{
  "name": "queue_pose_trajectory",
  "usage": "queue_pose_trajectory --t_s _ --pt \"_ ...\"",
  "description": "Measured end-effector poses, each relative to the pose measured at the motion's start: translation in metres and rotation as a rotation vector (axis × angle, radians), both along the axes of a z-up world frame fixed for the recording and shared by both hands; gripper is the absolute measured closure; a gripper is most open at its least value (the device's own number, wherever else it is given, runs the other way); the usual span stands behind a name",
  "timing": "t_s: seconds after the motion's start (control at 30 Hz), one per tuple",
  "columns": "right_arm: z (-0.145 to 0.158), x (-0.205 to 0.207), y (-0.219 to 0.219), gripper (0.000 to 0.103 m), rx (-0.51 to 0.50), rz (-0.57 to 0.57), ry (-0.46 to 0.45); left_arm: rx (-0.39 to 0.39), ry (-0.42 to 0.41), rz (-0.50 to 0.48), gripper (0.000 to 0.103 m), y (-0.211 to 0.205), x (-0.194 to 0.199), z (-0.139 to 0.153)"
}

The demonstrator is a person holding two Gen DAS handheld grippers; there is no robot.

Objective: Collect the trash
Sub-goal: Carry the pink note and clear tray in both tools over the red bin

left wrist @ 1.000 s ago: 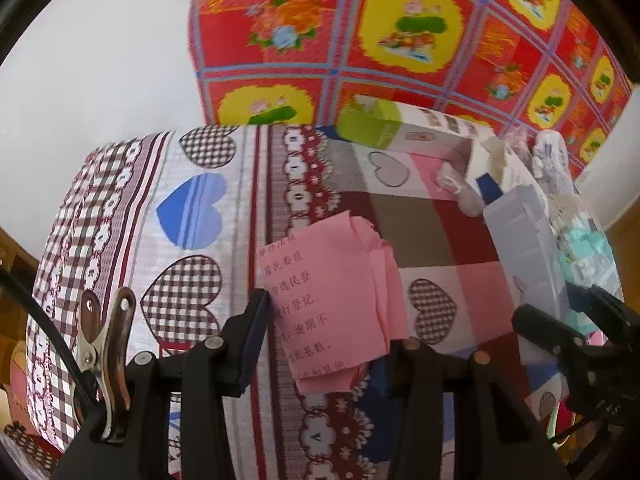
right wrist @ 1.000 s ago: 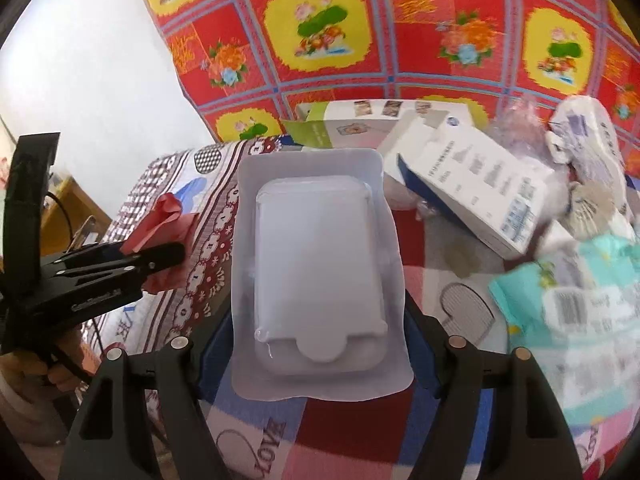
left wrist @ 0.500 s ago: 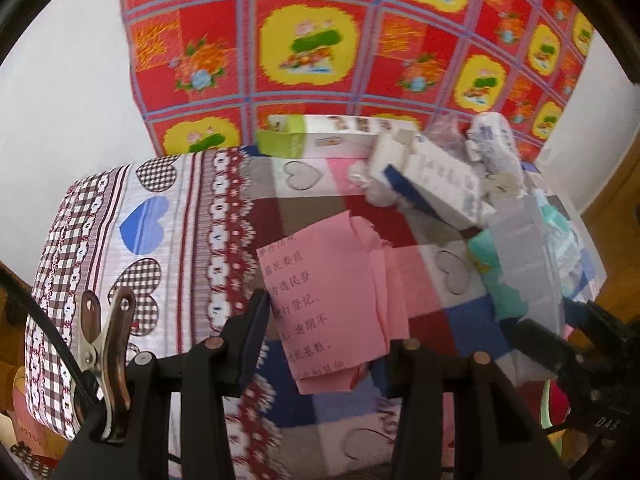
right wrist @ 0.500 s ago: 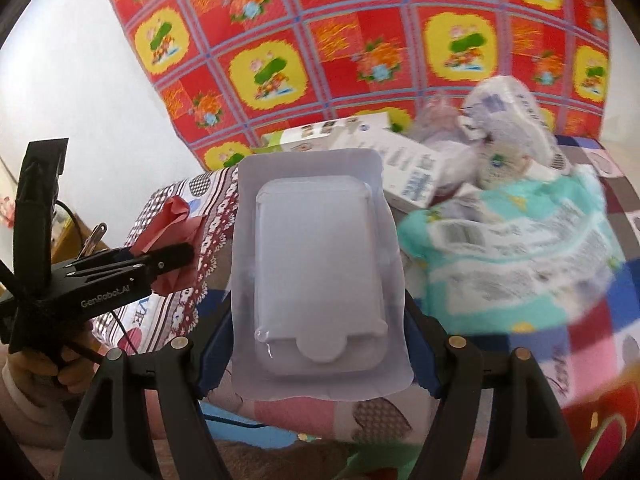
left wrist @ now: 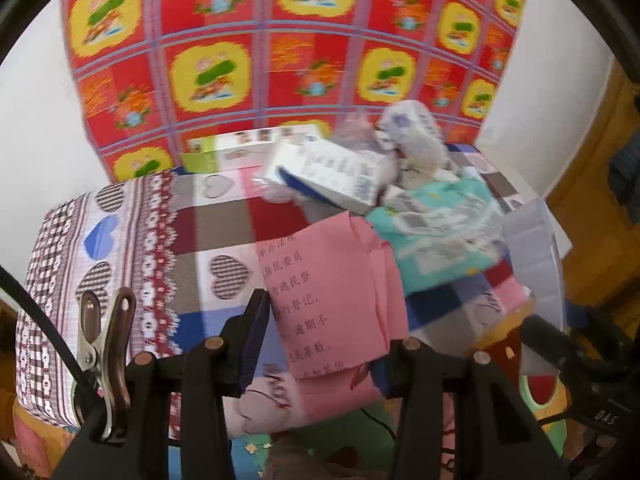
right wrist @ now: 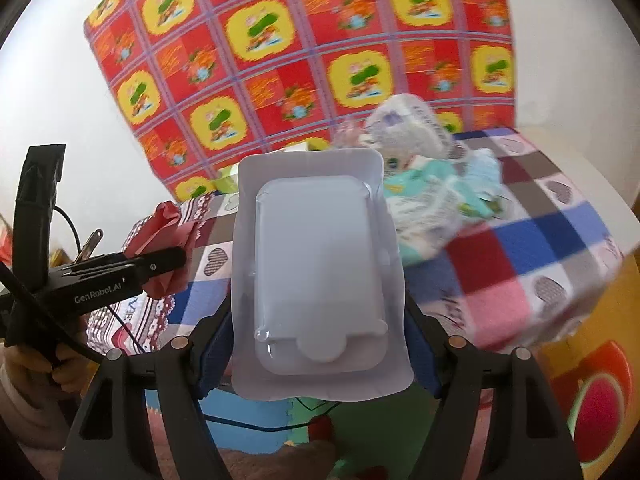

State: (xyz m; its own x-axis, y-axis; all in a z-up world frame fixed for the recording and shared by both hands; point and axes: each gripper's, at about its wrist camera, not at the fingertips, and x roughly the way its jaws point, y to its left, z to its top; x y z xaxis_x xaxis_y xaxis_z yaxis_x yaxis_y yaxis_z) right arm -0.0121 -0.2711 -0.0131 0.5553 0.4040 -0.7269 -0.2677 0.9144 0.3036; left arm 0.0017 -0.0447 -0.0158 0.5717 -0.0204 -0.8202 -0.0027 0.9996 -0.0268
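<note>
My left gripper [left wrist: 320, 344] is shut on a folded pink paper [left wrist: 332, 304] printed with dark characters, held above the near edge of the table. From the right wrist view that same left gripper [right wrist: 176, 258] shows at the left with the crumpled pink paper [right wrist: 164, 224] in it. My right gripper [right wrist: 318, 344] is shut on a clear plastic blister tray [right wrist: 320, 276], which stands upright between the fingers. That plastic tray [left wrist: 536, 256] also appears at the right of the left wrist view. More trash lies on the table: a white and blue carton [left wrist: 328, 172] and a teal plastic package [left wrist: 440, 236].
The table wears a patchwork heart cloth [left wrist: 132, 248]. A red and yellow patterned sheet [left wrist: 280, 48] hangs behind it. A green and white box [left wrist: 224, 152] and white wrapped packs [right wrist: 408, 128] lie at the back. Colourful floor mats [right wrist: 380, 424] and a yellow and red item [right wrist: 592, 392] sit below.
Both grippers have drawn back and up from the table with their loads. The table now looks farther off, and the floor shows beneath the fingers.
</note>
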Motion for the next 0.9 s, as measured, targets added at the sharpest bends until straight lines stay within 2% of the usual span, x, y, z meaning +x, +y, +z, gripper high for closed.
queue_pose_trajectory --t_s 0.47,0.9 --pt "0.014 -0.054 -0.095 0.028 -0.009 -0.227 -0.02 -0.006 -0.015 -0.214 0.056 -0.108 -0.012 0.011" --pt "0.022 -0.074 -0.154 0.028 -0.031 -0.433 -0.025 -0.019 -0.015 -0.441 0.056 -0.193 -0.005 0.012"
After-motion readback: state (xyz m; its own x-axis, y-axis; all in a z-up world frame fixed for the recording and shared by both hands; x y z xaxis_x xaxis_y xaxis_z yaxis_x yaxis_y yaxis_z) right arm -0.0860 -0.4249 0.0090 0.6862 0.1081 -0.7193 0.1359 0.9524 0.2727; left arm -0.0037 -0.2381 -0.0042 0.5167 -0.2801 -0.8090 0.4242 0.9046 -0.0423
